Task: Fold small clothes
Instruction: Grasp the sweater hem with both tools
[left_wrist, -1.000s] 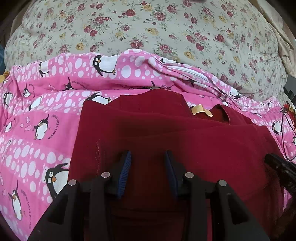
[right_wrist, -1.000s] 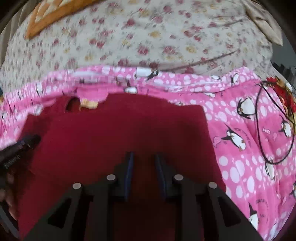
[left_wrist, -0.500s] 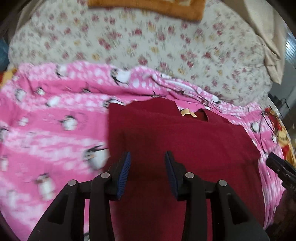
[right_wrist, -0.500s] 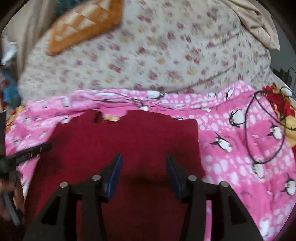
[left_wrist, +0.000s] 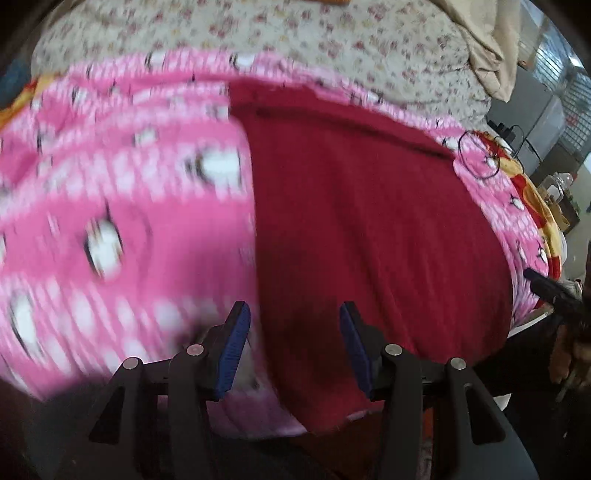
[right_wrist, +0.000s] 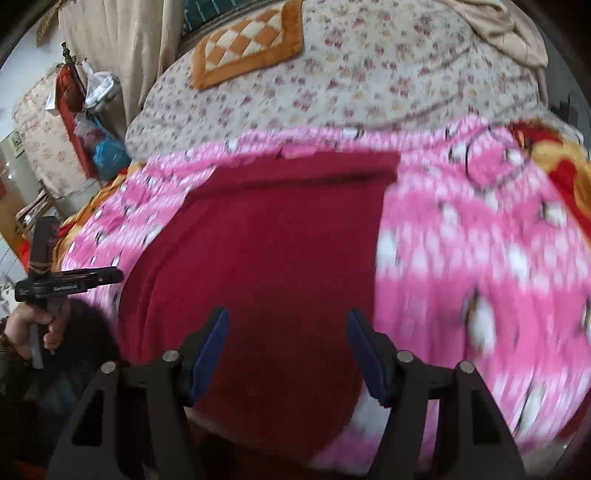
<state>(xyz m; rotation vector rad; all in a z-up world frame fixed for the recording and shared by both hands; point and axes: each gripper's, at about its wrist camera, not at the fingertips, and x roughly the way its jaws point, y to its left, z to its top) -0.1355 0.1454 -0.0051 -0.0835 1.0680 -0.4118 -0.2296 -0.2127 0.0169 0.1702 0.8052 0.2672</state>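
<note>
A: What does the left wrist view show?

B: The left hand-held gripper hangs with its blue-padded jaws spread wide, nothing between them. Its left finger sits over the pink penguin-print fleece blanket, its right finger over the dark red soft-fabric garment. The garment lies flat on the blanket from about 12 o'clock down to 6 o'clock, and its left edge runs between the two fingers.

A: Anything else there?

B: A cream quilt with small red flowers lies beyond the blanket at 12 o'clock. A black cord loop rests on the blanket at 2 o'clock. The tip of the right hand-held gripper enters at 3 o'clock, just off the garment's right edge. The picture is blurred on the left.

A: And the right wrist view?

B: The right hand-held gripper is also spread wide and holds nothing; both fingers hover over the garment's near part. The garment fills the centre, with the blanket showing at 3 o'clock and 9 o'clock. An orange-and-cream checked cushion lies on the quilt at 11 o'clock. The left hand-held gripper shows side-on at 9 o'clock, held in the person's left hand, beside the garment's left edge.
</note>
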